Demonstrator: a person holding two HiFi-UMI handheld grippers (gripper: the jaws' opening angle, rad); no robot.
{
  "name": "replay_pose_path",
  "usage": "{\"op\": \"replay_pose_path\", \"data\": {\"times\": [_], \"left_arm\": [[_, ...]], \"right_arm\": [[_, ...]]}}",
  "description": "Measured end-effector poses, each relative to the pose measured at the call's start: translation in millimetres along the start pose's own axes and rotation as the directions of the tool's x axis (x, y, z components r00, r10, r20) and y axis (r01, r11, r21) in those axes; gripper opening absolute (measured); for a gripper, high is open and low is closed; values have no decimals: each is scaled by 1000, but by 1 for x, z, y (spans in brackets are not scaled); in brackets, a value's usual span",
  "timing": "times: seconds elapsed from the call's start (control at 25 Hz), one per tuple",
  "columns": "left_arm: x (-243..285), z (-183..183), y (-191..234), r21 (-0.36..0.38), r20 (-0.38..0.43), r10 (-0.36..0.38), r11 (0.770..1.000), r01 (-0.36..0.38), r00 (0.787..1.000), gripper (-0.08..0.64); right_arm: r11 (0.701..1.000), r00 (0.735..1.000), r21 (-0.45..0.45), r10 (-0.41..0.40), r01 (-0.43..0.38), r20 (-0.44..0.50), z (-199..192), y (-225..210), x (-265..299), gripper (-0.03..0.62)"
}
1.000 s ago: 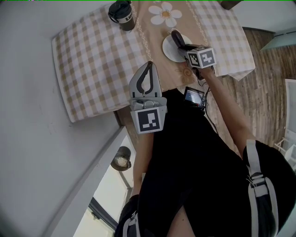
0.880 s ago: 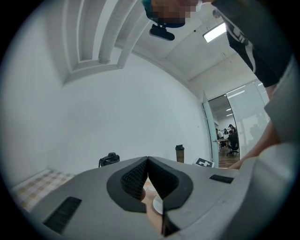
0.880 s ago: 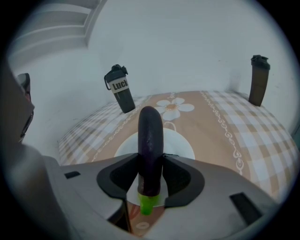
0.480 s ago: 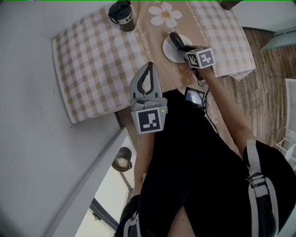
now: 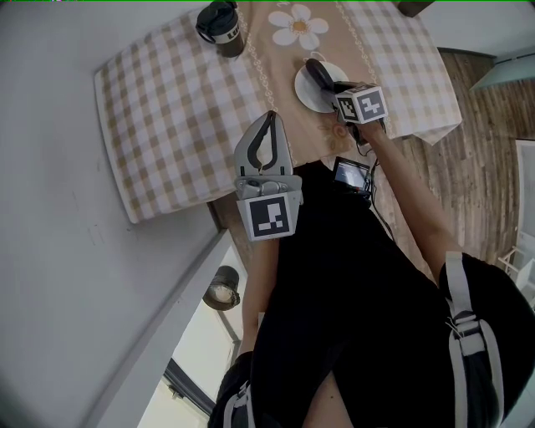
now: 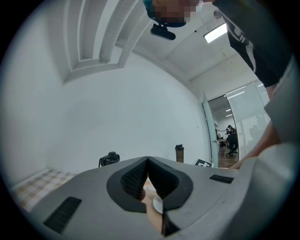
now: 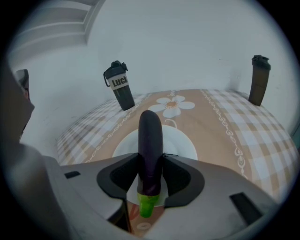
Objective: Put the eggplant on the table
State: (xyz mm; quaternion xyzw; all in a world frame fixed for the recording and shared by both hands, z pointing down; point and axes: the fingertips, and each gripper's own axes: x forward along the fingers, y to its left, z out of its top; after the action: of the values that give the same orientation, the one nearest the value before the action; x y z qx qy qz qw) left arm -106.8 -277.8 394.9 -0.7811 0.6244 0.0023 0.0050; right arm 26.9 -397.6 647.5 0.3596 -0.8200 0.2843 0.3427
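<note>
A dark purple eggplant (image 7: 150,140) with a green stem end is clamped between the pads of my right gripper (image 7: 151,176), which is shut on it. Its tip points out over a white plate (image 7: 188,146) on the checked tablecloth. In the head view the eggplant (image 5: 318,72) lies above the plate (image 5: 308,94), with the right gripper (image 5: 328,84) at the table's near edge. My left gripper (image 5: 269,118) hovers close to the person's body, off the table, shut with nothing in it. In the left gripper view its fingertips (image 6: 147,161) meet.
A dark lidded bottle (image 5: 219,27) (image 7: 119,89) stands at the far left of the table, a second dark bottle (image 7: 258,79) at the far right. A flower print (image 5: 299,25) marks the tan runner. Wooden floor (image 5: 485,142) lies right of the table, a grey wall left.
</note>
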Motion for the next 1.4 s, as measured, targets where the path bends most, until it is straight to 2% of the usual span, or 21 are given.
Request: {"op": "replay_pose_path", "data": {"times": [0.76,0.88,1.12,1.4], "left_arm": [[-8,3,15,1,2,11,1000,-11,1000,-11],[-10,1,17,4,-4,16,1000,-16,1000,-11],[-11,2,17,6,-5,17,1000,-17,1000,-11],[-11,11,12,22,8,0,1000,0,1000,-11]], "right_arm": [[998,998,-24,-56,56,2,3,3,-1,172],[998,998,-23,-57,57,14,7,2,-1,201],[998,996,-35,-55,58,65,25,6,-13,201],[997,979,-62,-32,45,203,64,25,-55,201]]}}
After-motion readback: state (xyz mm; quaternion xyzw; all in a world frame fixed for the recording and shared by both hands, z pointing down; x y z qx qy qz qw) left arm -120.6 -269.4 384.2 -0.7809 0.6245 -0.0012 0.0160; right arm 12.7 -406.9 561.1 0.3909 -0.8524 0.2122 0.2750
